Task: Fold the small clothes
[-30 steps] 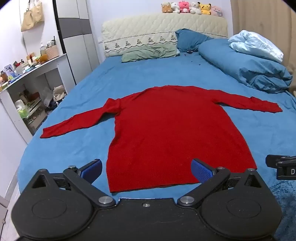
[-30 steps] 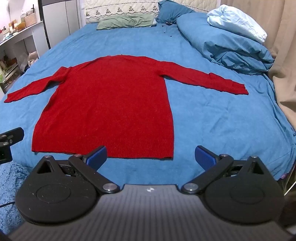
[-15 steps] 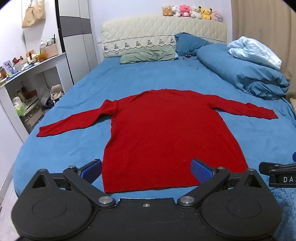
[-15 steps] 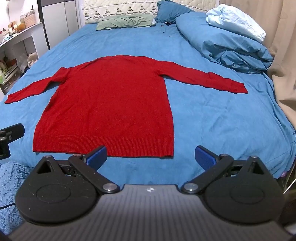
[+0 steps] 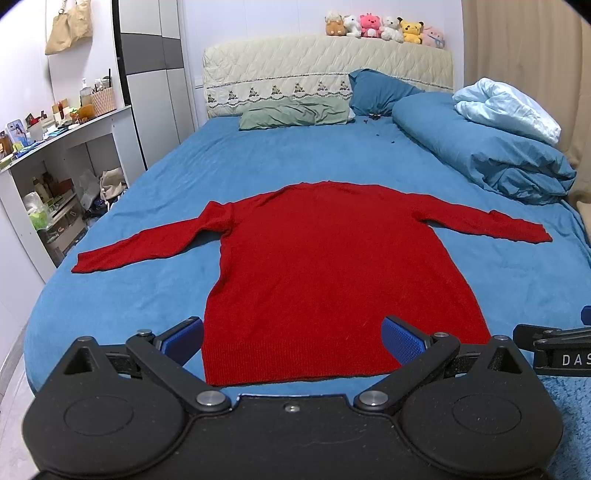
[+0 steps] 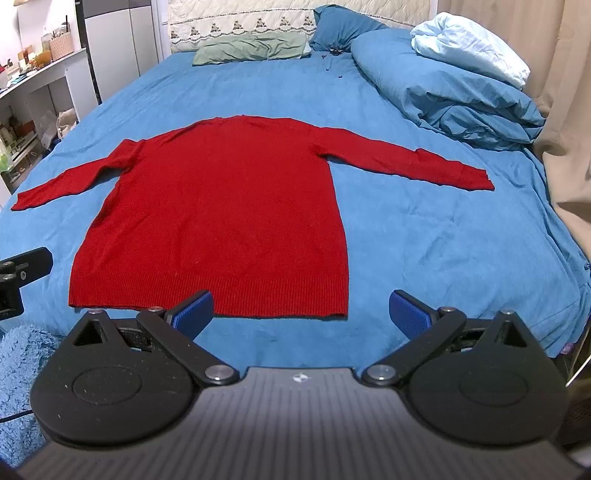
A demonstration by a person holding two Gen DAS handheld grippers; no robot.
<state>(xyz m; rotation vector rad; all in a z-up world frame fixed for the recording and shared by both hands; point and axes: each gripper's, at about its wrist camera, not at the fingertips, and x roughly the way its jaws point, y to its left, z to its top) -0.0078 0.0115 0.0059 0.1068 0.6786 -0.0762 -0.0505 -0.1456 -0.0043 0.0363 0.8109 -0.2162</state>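
Sweater flat on bed, hem just ahead of both claws, released: left claw, right claw.

Bed w/ blue sheet; green pillow & blue pillow by headboard. Plush toys on top. Blue duvet at right, cluttered white shelf left.

A bed with a blue sheet is carrying a red sweater lying flat.

The sweater is lying face down or up, sleeves spreading sideways, hem nearest. A green pillow and blue pillow are resting by the headboard; a rolled blue duvet is lying along the right side, a pale blue blanket sitting on it.
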